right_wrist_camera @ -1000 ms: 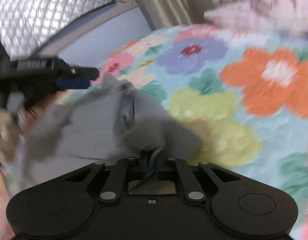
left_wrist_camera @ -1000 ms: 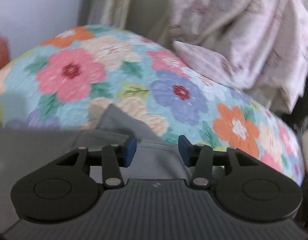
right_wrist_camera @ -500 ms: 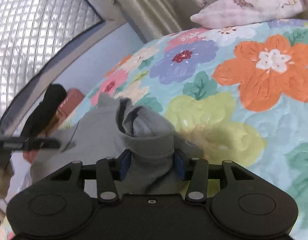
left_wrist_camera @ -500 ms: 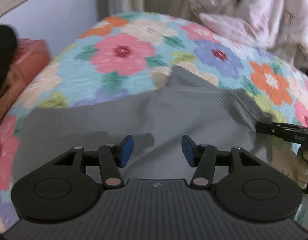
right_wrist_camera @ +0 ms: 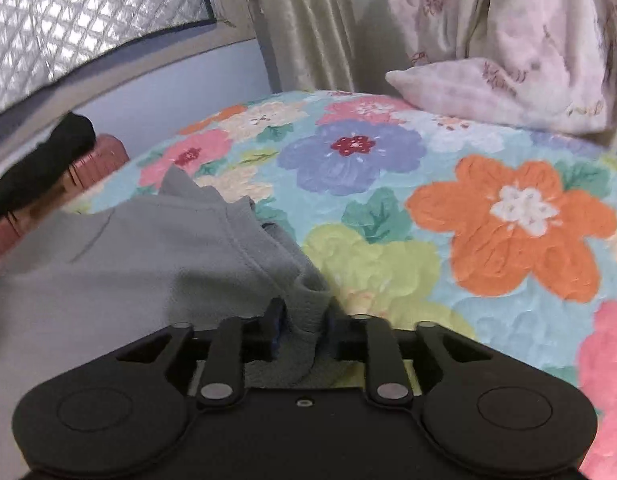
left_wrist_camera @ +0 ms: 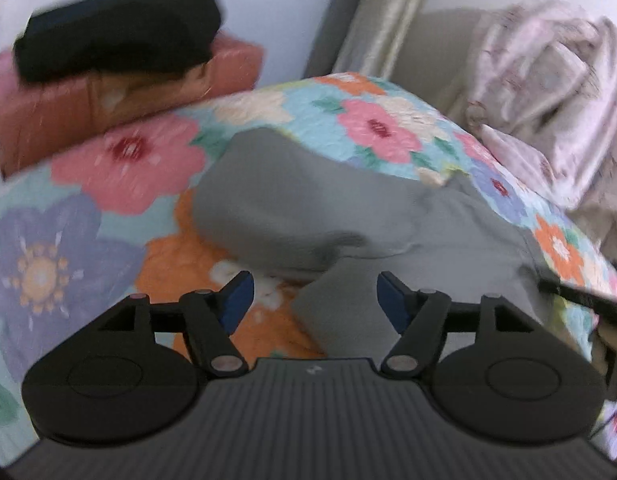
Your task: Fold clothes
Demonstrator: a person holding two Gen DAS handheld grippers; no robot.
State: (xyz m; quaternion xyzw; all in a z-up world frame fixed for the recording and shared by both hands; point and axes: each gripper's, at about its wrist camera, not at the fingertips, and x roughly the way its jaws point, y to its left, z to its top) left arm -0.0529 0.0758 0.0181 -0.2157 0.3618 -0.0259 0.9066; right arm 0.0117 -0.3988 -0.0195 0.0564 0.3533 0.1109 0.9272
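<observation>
At the far left of the left wrist view, a black folded garment lies on top of a reddish-brown cushion at the edge of the bed. The floral bedspread covers the bed, printed with pink, purple and orange flowers. The grey garment lies across the middle of it, one part bunched into a rounded fold toward the cushion side, a flat corner reaching down toward the camera. The left gripper hovers above that corner with its 2 blue-padded fingers wide apart and opening further; nothing is pinched between them. At the right edge a black tip of the other tool is just visible by the garment's rim. A pale pink patterned quilt is heaped at the far right.

In the right wrist view, the grey garment spreads to the left, and a bunched edge of it stands between the fingers of the right gripper, which are narrow but opening. Whether the pads still press the cloth cannot be told. A beige curtain hangs behind the bed.
</observation>
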